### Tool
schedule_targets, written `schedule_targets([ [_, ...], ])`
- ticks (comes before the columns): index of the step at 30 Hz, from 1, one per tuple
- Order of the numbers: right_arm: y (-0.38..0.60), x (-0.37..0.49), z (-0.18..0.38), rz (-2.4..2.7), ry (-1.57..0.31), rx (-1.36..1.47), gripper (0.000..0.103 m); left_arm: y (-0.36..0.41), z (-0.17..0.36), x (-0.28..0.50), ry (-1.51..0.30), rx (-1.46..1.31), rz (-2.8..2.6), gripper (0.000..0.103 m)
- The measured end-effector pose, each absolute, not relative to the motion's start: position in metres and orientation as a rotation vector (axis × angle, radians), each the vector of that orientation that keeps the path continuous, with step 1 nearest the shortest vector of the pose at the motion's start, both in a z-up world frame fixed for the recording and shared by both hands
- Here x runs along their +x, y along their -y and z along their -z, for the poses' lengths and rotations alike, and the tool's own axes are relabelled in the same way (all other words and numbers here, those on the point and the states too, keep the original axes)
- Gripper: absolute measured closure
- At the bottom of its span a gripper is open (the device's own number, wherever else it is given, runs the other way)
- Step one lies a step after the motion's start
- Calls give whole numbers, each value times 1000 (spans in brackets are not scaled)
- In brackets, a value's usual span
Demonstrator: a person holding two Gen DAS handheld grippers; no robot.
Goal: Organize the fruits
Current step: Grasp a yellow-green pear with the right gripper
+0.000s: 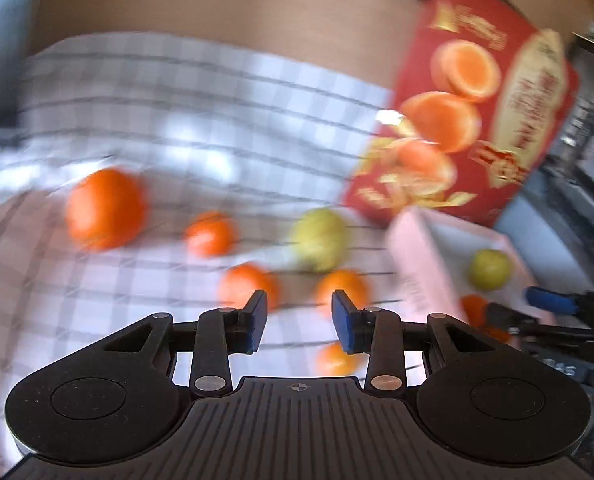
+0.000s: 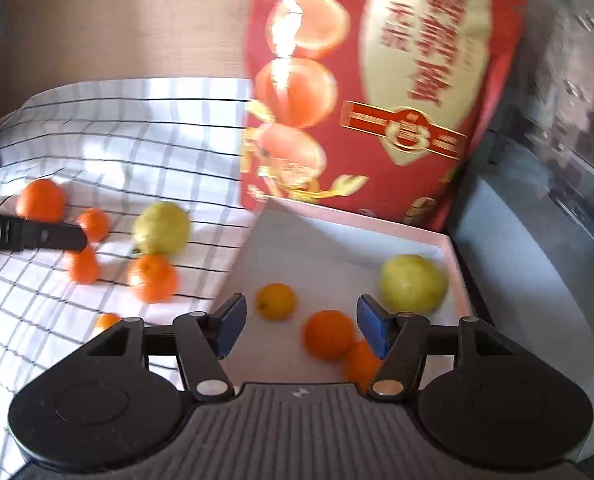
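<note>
A: Two pairs of tongs are seen, both spread wide with nothing pinched between them. The left tongs are held over the checked cloth, the right tongs over the near edge of the white box.

B: Where is the fruit found?

A: Five oranges are scattered on the cloth on the tabletop: a large orange at the far left, a smaller orange to its right, and two oranges nearer the left tongs, while a fifth orange is partly hidden behind the right finger. A yellow-green fruit is placed beside them, near the box.

B: And inside the box?

A: A second yellow-green fruit is lodged at the right wall, a small yellow-orange fruit lies to the left, and two boxed oranges are touching near the right tongs.

B: What is behind?

A: A red printed lid is propped upright at the box's far side. Both views are blurred.
</note>
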State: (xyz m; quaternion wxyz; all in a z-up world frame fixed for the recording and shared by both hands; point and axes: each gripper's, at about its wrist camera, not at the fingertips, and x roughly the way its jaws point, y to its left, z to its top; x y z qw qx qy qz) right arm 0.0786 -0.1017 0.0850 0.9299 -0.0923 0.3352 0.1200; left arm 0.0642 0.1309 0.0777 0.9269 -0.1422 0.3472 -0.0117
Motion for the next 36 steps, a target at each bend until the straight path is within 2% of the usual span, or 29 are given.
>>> schedule_targets([
  [9,18,58,-81,-416,-740,-328,40,-181,-59,12,-701,-440,5,63],
  [14,-15,61,-72,-459,-787,-324,46,-180,-52,-9,-721,-396,26,63],
  [16,-23,65,-68,-461,-814,-309,52,-182,-50,-18,-730,-388,35,63],
  [21,-37,87,-67,-437,-823,-265,54,-196,-48,-37,-744,-394,31,63],
  [23,-38,107,-72,-404,-833,-211,51,-202,-49,-45,-742,-398,19,63],
  [25,-39,132,-76,-372,-850,-160,34,-209,-50,-52,-742,-404,7,63],
  [26,-41,147,-74,-345,-862,-152,33,-212,-50,-55,-745,-408,0,63],
  [32,-46,219,-48,-207,-960,-42,32,-226,-49,-69,-762,-399,-35,63],
  [36,-53,233,-32,-196,-1012,-11,32,-234,-47,-76,-767,-407,-60,63],
])
